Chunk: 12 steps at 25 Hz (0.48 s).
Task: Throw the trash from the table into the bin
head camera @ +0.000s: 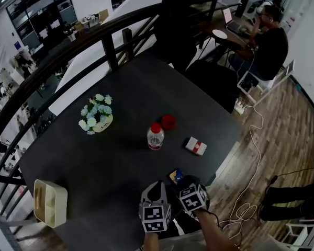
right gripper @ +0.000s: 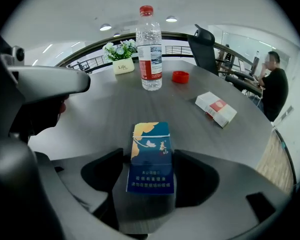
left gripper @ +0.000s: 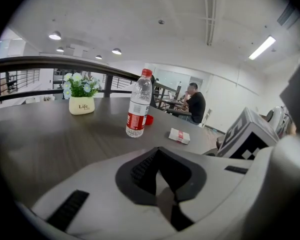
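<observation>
Dark table (head camera: 120,161), blue pack (head camera: 176,174) half-hidden

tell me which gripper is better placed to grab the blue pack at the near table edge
Right. The right gripper has its jaws apart with the blue pack lying between them. The left gripper has its jaws together and faces the bottle, with no pack in its view.

flower pot (left gripper: 81,105): "Life" | blue pack (right gripper: 151,159): Chinese print (too small)
</observation>
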Each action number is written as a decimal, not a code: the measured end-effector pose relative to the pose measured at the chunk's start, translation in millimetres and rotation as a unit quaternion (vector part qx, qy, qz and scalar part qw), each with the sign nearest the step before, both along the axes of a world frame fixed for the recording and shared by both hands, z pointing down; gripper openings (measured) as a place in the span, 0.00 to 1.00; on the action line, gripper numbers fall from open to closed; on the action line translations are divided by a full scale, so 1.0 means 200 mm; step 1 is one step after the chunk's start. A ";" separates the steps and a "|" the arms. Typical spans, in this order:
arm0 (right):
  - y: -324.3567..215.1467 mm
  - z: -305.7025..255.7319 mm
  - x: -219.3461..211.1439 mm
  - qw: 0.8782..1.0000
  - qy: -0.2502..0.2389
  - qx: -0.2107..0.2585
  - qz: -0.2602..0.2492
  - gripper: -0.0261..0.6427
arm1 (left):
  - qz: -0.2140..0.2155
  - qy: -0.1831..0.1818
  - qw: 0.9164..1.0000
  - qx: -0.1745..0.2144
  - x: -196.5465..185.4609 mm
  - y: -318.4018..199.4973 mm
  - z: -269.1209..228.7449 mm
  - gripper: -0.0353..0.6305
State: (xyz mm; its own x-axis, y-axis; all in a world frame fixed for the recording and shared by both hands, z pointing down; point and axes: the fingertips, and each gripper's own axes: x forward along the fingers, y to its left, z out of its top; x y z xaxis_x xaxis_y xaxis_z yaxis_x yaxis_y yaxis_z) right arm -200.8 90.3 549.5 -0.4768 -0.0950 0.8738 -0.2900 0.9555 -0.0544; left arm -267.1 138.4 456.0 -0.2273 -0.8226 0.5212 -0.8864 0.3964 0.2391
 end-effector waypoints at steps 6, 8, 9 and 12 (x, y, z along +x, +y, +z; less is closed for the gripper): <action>0.03 -0.04 0.00 1.000 0.000 0.014 0.015 0.46 | 0.037 0.007 0.999 -0.002 0.03 -0.01 -0.01 0.09; 0.02 -0.06 0.02 0.999 -0.007 0.019 0.028 0.45 | 0.049 0.007 0.999 -0.003 0.04 -0.03 -0.01 0.09; 0.01 -0.07 0.04 0.999 -0.011 0.020 0.035 0.45 | 0.054 0.008 0.998 -0.003 0.06 -0.04 -0.01 0.09; -0.04 -0.10 0.10 0.997 -0.024 0.018 0.065 0.45 | 0.074 0.013 0.997 -0.002 0.12 -0.09 0.00 0.09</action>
